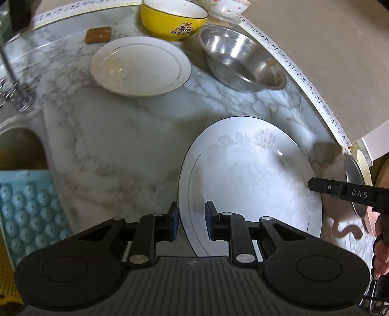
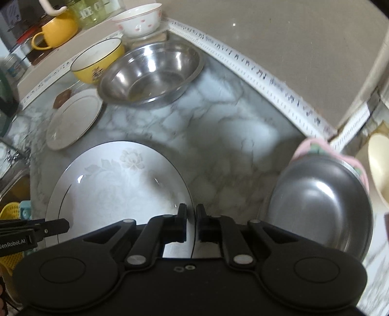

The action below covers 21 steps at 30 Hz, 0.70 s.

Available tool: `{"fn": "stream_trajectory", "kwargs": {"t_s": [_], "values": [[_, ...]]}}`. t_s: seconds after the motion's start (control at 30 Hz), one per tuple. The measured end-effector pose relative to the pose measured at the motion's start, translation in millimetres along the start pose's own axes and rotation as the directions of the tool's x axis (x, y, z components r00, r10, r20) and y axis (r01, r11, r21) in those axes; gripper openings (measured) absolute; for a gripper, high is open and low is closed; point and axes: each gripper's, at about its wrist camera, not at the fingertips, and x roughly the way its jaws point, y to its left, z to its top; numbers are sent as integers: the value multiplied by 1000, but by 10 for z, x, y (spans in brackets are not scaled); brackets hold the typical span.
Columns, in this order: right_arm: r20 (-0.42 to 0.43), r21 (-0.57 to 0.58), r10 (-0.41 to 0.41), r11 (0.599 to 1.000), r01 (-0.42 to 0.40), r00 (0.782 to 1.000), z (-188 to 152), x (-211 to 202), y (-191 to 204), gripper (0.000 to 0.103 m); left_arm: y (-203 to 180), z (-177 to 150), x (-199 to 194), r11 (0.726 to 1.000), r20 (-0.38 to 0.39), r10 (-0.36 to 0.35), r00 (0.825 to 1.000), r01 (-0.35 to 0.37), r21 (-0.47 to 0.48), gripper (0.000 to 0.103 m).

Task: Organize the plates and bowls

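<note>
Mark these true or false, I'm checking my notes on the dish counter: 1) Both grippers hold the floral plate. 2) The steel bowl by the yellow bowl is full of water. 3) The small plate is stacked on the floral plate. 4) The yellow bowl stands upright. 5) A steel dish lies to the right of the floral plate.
1) True: the left gripper and right gripper each clamp the rim of the floral plate.
2) False: the steel bowl looks empty.
3) False: the small plate lies apart on the counter.
4) True: the yellow bowl stands upright.
5) True: the steel dish lies to the plate's right.
</note>
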Motion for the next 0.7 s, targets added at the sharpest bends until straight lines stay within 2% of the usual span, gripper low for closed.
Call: {"fn": "stream_trajectory", "kwargs": {"t_s": [0.1,0.4,0.7], "values": [[0,0,11,1000,-11,1000,-135,-60,91,9,46,-115,-59,1000,0,23,1000,-23,21,21],[-8,-22,19,1000,-20,1000,-478,-141,294,9,190,-381,-213,999,-28,33,999,-32,34,21],[-23,15,23,1000,-23,999,-711,-148,309,9,224,-482,-220,998,-43,42,998,-40,54,21]]}}
